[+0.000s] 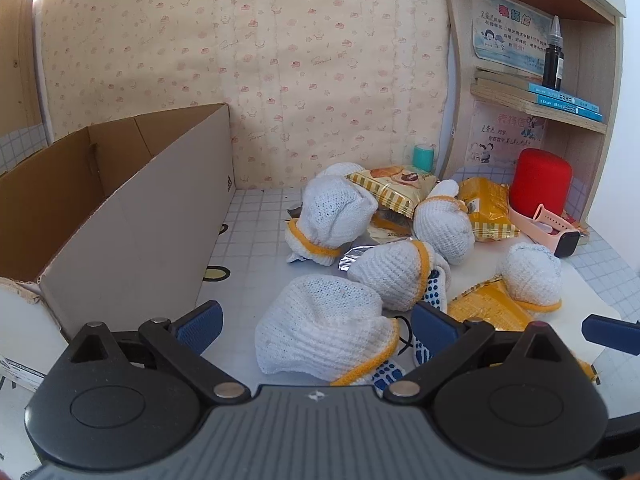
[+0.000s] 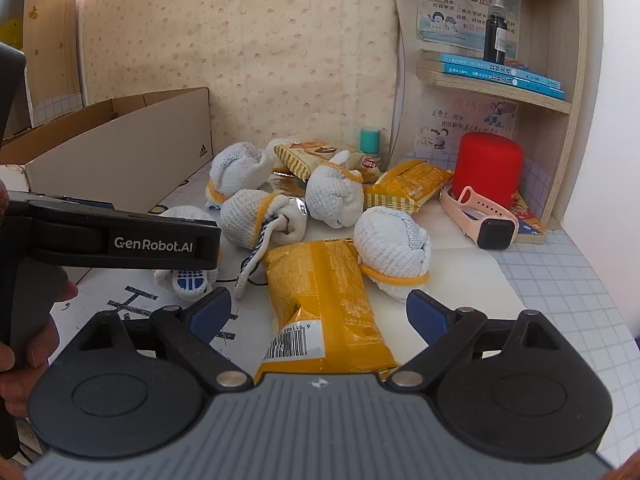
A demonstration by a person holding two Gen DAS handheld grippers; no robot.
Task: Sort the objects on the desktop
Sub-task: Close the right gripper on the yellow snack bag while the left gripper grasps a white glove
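— At the desk (image 1: 256,216): the left tool (image 1: 316,326) hovers low with its blue pads spread wide, and the nearest rolled glove (image 1: 324,324) lies right in the gap, pads not pressing on it. Nothing is gripped.

— And the right tool (image 2: 320,312)?

— Open as well. A yellow snack packet (image 2: 320,300) runs lengthwise between its pads, barcode end toward the camera, far end pointing off to the wall. The pads stand clear of its sides, so it lies loose on the desk.

— Which hand is better placed?

— Each has its own item. The glove bundle is straight ahead of the left tool, cuff to the right, bulk to the left; the packet's long axis lines up with the right tool, which I'd judge the easier grab across its width.

— Where would things go?

— Likely the cardboard box (image 1: 132,208), open-topped, to the left of the pile. The left tool sits nearer to it.

— Anything in the way?

— Plenty. Another glove bundle (image 2: 392,244) rests on the packet's far right corner, touching it. More gloves and packets are heaped behind; a red cylinder (image 2: 490,168), a pink watch (image 2: 480,220) and the shelf (image 2: 496,84) stand to the right. From the right wrist view, the left tool's arm crosses close on the left.
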